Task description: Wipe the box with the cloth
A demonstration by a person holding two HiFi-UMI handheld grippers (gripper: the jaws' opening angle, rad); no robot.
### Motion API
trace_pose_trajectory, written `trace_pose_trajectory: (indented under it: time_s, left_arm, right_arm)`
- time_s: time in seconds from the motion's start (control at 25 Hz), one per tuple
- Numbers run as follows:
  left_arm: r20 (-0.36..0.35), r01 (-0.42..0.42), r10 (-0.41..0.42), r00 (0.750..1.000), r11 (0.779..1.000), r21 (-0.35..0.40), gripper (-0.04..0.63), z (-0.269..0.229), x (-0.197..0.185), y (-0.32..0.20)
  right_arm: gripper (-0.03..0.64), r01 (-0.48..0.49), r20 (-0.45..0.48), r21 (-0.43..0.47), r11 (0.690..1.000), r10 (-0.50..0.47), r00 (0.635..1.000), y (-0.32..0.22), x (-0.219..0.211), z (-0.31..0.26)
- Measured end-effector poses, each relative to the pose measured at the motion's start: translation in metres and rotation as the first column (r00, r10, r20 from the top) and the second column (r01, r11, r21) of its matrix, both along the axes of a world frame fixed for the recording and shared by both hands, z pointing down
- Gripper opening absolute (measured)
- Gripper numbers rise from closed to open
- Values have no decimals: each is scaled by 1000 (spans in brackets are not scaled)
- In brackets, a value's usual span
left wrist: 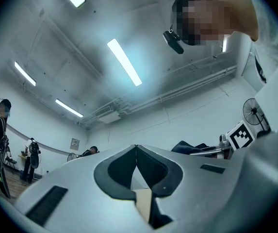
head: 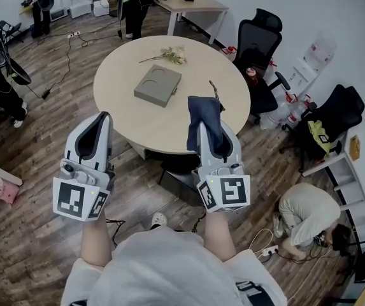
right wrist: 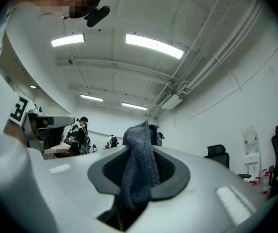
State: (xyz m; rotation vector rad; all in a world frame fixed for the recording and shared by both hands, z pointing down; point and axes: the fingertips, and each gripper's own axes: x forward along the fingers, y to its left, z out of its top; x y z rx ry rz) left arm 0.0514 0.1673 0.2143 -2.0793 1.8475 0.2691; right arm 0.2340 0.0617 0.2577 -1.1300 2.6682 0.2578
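Observation:
A flat grey box [head: 158, 85] with a round dent in its lid lies on the round beige table [head: 169, 125], left of centre. My right gripper [head: 210, 127] is held up in front of the table's near edge, shut on a dark blue cloth [head: 204, 115] that sticks out past its tips. The right gripper view has the knitted cloth [right wrist: 139, 169] clamped between the jaws and pointing at the ceiling. My left gripper [head: 102, 118] is raised beside it, left of the table, shut with nothing in it. In the left gripper view, its tips [left wrist: 136, 147] meet. Both are well short of the box.
Dried flowers [head: 172, 56] lie at the table's far side and a thin black item [head: 216, 94] at its right. A black office chair [head: 257, 43] stands right of the table. One person crouches on the floor at right [head: 306, 212]; others stand at the back [head: 137, 5].

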Motion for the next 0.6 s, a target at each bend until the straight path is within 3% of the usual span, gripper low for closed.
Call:
trace_pose_trajectory:
  time_s: [0.32,0.6]
  left_arm:
    - [2,62,-62,998,998,4,8,9,-8,-49]
    - [11,40,-39,999,999,-19,8,14,-8,-75]
  right_arm:
    - [91,36,-24,3,999,-36,999,-50,-6,11]
    - [91,61,-20,-22,998,-62,998,-79,-18,16]
